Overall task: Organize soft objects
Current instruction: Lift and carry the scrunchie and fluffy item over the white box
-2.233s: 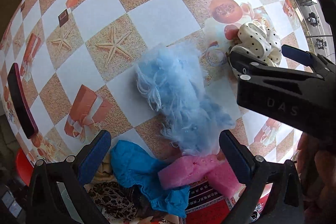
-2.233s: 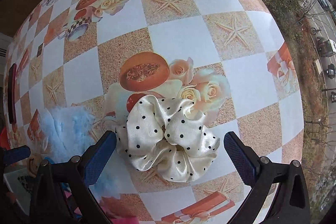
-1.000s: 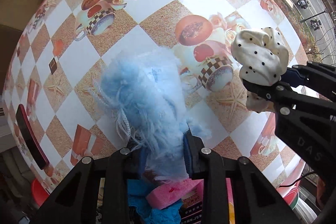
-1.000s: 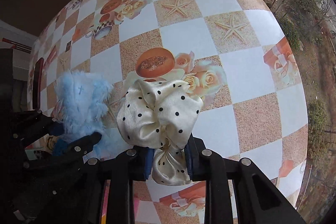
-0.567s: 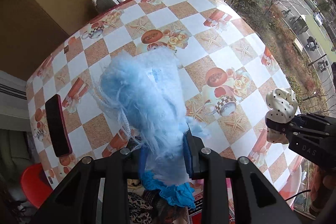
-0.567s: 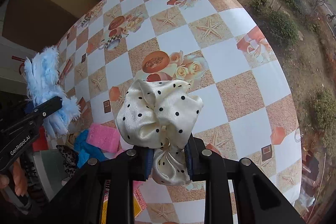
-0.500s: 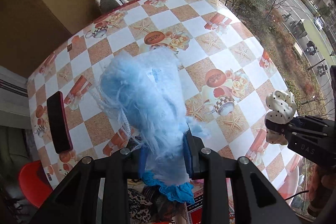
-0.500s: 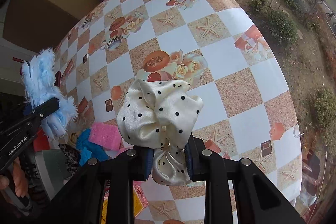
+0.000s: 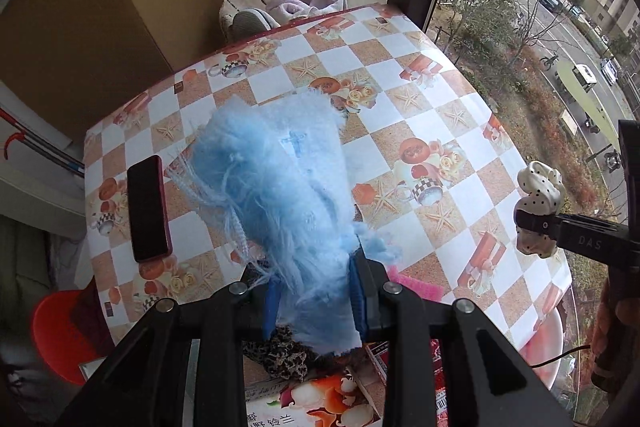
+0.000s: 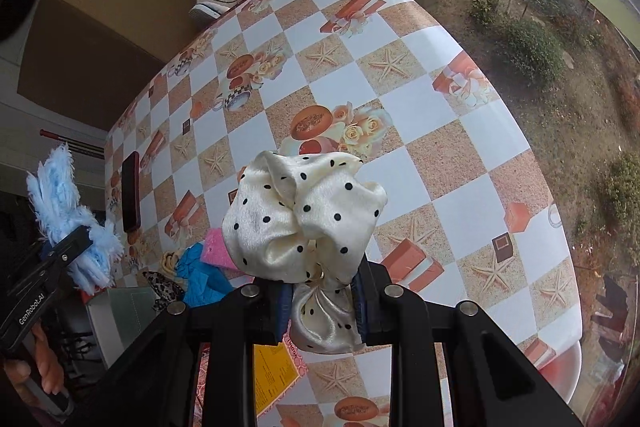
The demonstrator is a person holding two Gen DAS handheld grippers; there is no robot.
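I held each hand-held gripper clamped, left on blue fluff, right on scrunchie; loose fibres risked slipping free.

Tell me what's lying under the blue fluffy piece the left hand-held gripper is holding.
Below the blue fluffy piece, a leopard-print fabric and a pink sponge's edge show. The right wrist view adds a blue cloth. The fluff hides that cloth from the left camera.
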